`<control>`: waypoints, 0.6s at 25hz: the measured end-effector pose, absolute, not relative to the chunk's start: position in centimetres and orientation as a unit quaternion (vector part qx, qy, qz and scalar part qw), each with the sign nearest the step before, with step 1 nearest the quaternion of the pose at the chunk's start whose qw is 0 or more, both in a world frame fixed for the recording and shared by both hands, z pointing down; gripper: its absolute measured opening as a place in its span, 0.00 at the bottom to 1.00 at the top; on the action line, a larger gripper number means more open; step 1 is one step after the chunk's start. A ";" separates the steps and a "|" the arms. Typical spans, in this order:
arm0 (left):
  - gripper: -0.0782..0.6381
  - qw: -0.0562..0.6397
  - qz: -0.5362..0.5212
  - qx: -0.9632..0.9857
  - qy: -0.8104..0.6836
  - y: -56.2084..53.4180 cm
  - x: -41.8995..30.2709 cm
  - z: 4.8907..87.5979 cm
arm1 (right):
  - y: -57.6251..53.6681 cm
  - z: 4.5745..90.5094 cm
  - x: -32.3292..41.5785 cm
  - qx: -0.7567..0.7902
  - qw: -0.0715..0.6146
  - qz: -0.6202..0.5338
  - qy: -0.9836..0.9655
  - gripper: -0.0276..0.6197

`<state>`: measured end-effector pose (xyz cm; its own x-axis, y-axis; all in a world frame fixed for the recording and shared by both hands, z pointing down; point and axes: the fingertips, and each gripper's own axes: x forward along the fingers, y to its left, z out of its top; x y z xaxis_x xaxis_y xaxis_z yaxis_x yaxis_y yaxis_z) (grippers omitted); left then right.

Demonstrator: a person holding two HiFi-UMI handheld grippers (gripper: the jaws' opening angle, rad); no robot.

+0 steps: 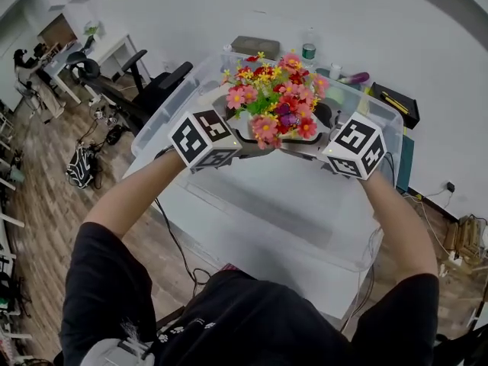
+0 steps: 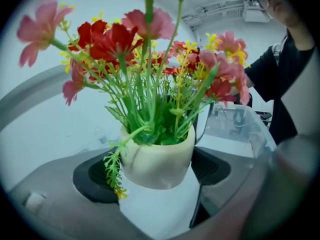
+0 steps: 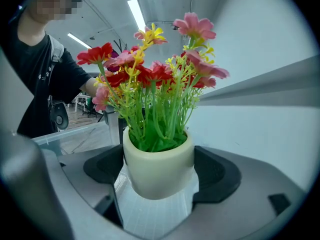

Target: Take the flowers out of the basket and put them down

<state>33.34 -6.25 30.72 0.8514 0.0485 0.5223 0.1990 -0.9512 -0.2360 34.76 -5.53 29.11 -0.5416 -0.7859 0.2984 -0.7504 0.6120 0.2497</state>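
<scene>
The table (image 1: 316, 284) carries a clear bin (image 1: 164, 120). Over its inside the flowers (image 1: 276, 97) stand upright in a cream pot (image 2: 157, 159), stems pointing up. The left gripper (image 1: 245, 137) and right gripper (image 1: 303, 146) face each other across the pot, both equally near, each with jaws clamped on its sides; the set-down probably means carrying it level past the rim

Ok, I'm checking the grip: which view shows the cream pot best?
The right gripper view: the cream pot sits whole and sharp between the fingers. The left gripper view shows it too, a trailing sprig crossing it. In the head view the flowers mostly hide it.
</scene>
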 end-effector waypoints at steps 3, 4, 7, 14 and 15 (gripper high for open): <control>0.72 0.146 -0.261 -0.952 -0.065 -5.7 32.8 30.1 | -4.9 28.4 34.2 0.442 0.197 -0.053 -0.874 0.72; 0.72 0.146 -0.260 -0.952 -0.064 -5.5 32.6 30.0 | -4.7 28.2 34.0 0.443 0.199 -0.056 -0.872 0.72; 0.72 0.142 -0.254 -0.955 -0.062 -5.1 32.1 29.4 | -4.3 27.6 33.5 0.440 0.203 -0.061 -0.872 0.72; 0.72 0.145 -0.245 -0.957 -0.057 -4.0 30.9 28.2 | -3.3 26.6 32.3 0.435 0.195 -0.059 -0.877 0.72; 0.72 0.146 -0.244 -0.957 -0.057 -3.8 30.7 28.1 | -3.0 26.5 32.1 0.435 0.195 -0.059 -0.877 0.72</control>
